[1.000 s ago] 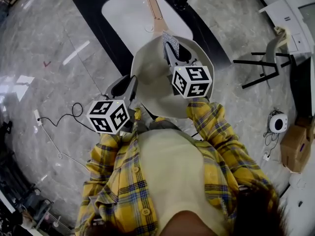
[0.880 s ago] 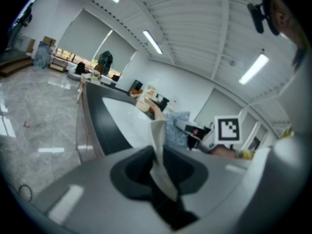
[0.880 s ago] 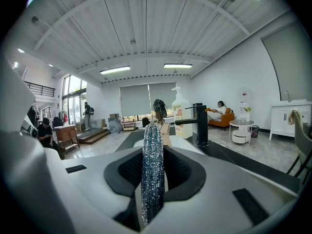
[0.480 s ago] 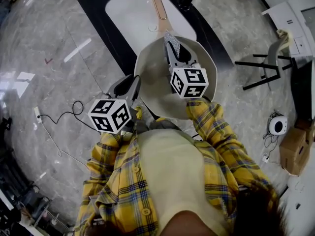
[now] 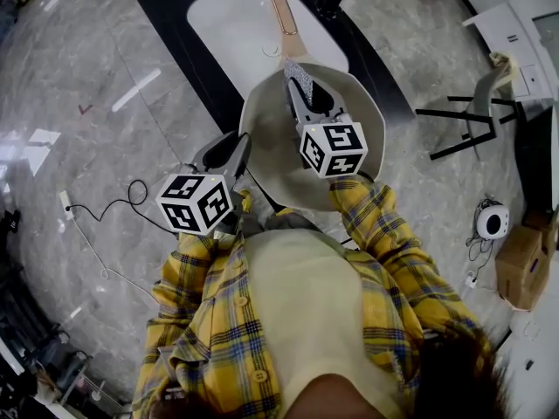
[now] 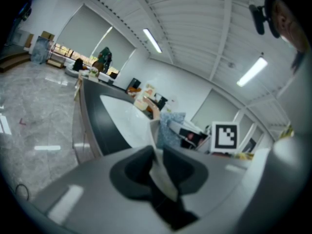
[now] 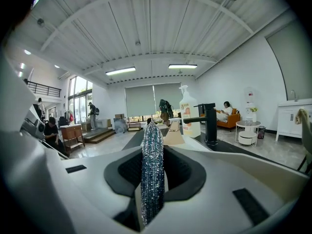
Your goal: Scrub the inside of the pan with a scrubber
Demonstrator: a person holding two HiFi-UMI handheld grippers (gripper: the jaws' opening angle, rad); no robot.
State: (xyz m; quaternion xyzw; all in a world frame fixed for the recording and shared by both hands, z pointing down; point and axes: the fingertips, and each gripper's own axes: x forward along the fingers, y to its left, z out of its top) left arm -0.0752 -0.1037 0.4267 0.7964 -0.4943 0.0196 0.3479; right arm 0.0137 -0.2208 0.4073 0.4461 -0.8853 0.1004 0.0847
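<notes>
Left gripper (image 6: 157,168) stays clamped on the near-left rim of the pan (image 5: 271,133), which has barely shifted. Right gripper (image 7: 154,172), closed on the scrubber (image 5: 297,75), has seemingly nudged it slightly left along the pan's far inside wall.

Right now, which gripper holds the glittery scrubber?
The right gripper, over the pan: its jaws pinch the silver scrubber, while the left gripper clamps the pan's rim.
</notes>
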